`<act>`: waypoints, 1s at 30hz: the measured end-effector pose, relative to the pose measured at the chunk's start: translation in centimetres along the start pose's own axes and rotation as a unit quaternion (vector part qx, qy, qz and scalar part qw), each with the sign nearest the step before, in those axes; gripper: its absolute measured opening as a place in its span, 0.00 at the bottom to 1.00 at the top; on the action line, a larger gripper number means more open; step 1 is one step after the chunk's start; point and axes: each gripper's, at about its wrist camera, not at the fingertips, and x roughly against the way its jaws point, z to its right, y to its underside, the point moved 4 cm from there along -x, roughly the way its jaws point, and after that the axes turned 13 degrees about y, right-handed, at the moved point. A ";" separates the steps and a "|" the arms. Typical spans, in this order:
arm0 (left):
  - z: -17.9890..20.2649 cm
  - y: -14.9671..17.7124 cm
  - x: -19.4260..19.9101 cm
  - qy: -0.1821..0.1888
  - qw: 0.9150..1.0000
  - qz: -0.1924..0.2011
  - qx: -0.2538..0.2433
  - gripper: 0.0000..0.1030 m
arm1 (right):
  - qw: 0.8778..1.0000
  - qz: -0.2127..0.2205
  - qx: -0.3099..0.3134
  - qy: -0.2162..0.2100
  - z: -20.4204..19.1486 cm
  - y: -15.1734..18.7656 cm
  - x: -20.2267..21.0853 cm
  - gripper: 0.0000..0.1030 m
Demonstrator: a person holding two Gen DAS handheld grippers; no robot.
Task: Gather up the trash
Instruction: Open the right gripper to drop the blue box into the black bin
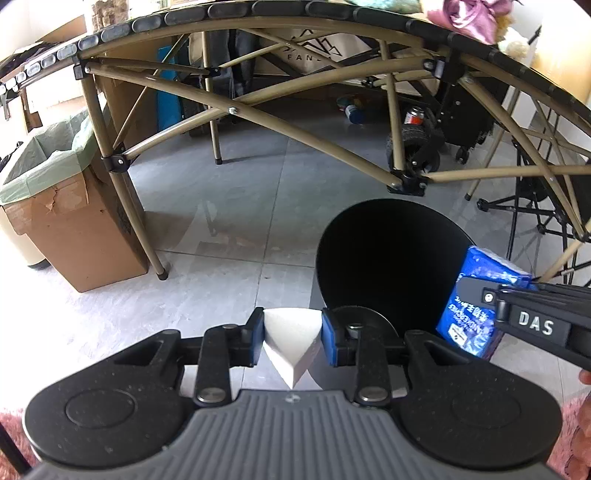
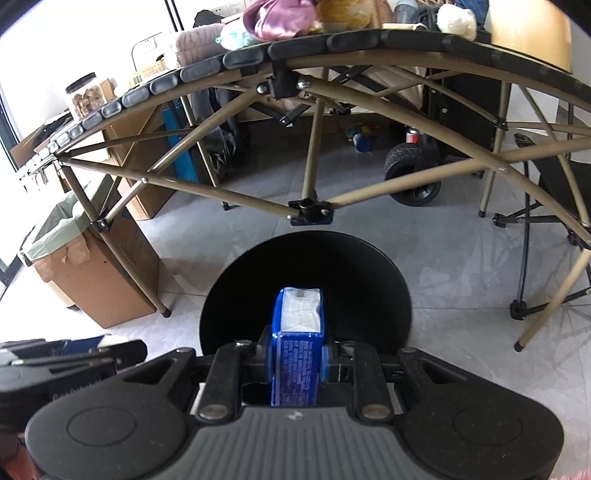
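My left gripper [image 1: 293,334] is shut on a white foam wedge [image 1: 291,339] and holds it above the floor, just left of a round black bin [image 1: 388,258]. My right gripper [image 2: 295,350] is shut on a blue tissue pack [image 2: 298,343] and holds it over the near rim of the black bin [image 2: 306,280]. In the left wrist view the tissue pack [image 1: 476,299] and the right gripper's fingers [image 1: 517,314] show at the right, over the bin's right rim. The left gripper's fingers [image 2: 74,362] show at the lower left of the right wrist view.
A folding table [image 1: 258,14] with tan crossed legs [image 1: 122,192] stands ahead, with plush toys [image 2: 280,18] on top. A cardboard box with a green liner [image 1: 62,192] stands at the left by a table leg. A wheeled cart [image 2: 413,173] and cans [image 1: 413,116] lie beyond. A folding chair [image 2: 554,206] stands at the right.
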 end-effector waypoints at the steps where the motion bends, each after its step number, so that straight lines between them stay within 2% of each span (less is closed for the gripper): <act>1: -0.1 -0.2 -0.2 -0.001 1.000 0.000 0.002 0.31 | 1.000 -0.004 0.002 0.000 -0.3 -0.3 -0.4 0.21; 12: -1.9 -2.2 -2.1 -0.014 1.000 -0.003 0.021 0.31 | 0.998 -0.064 -0.006 0.016 -2.1 -2.6 -6.1 0.21; 21: -3.5 -3.2 -3.6 -0.034 0.999 -0.005 0.033 0.31 | 0.991 -0.123 -0.005 0.042 -2.6 -2.1 -10.5 0.21; 30: -4.2 -2.7 -4.0 -0.036 0.998 -0.020 0.038 0.31 | 0.986 -0.154 0.001 0.061 -2.7 -1.3 -12.3 0.21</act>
